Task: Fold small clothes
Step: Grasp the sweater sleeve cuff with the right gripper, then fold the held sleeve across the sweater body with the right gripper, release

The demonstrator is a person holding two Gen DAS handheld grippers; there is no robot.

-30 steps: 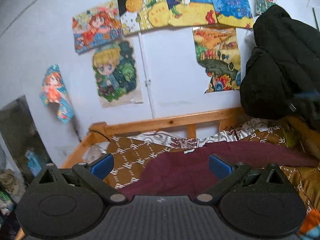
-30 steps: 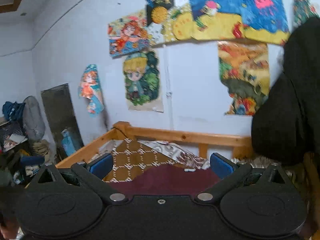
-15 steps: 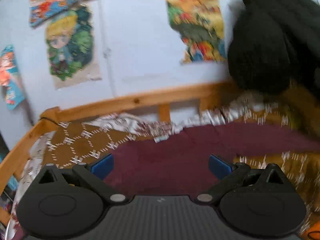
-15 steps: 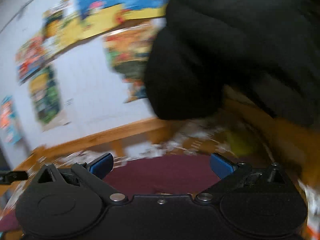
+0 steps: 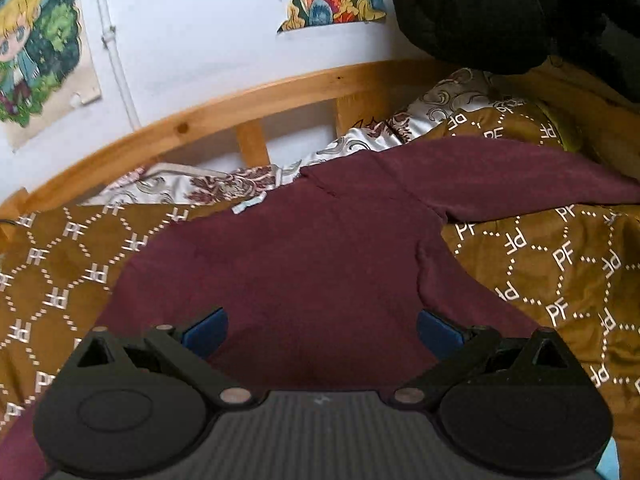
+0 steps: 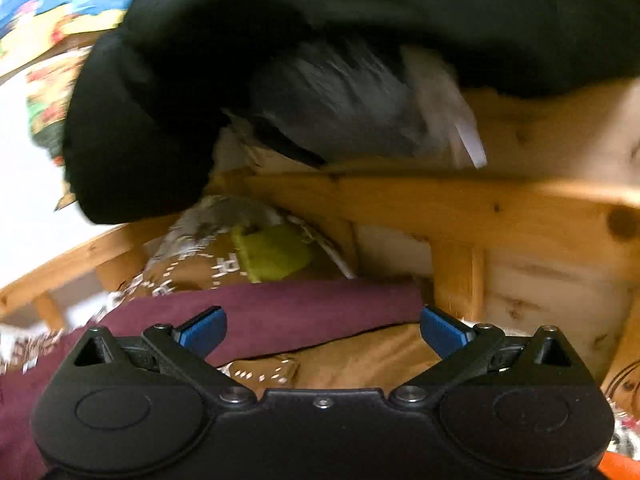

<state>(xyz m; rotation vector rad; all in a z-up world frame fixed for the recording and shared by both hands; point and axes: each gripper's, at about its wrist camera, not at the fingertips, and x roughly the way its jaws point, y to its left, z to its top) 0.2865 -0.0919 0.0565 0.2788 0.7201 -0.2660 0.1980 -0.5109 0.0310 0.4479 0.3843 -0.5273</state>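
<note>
Maroon garment (image 5: pixel 320 248) is spread flat on the bed's brown quilt (image 5: pixel 560 264), ready for folding. Left tool (image 5: pixel 322 330) is held wide open, empty, over its body; right tool (image 6: pixel 322 330) likewise over the sleeve (image 6: pixel 280 308).

The only readable lettering is the monogram "PF", printed in white and repeated inside a dotted diamond lattice across the brown bedspread (image 5: pixel 560 264). In the left wrist view it shows at the left edge and the right half of the frame. In the blurred right wrist view, the bedspread (image 6: pixel 192 272) shows one partly legible monogram at centre left.
</note>
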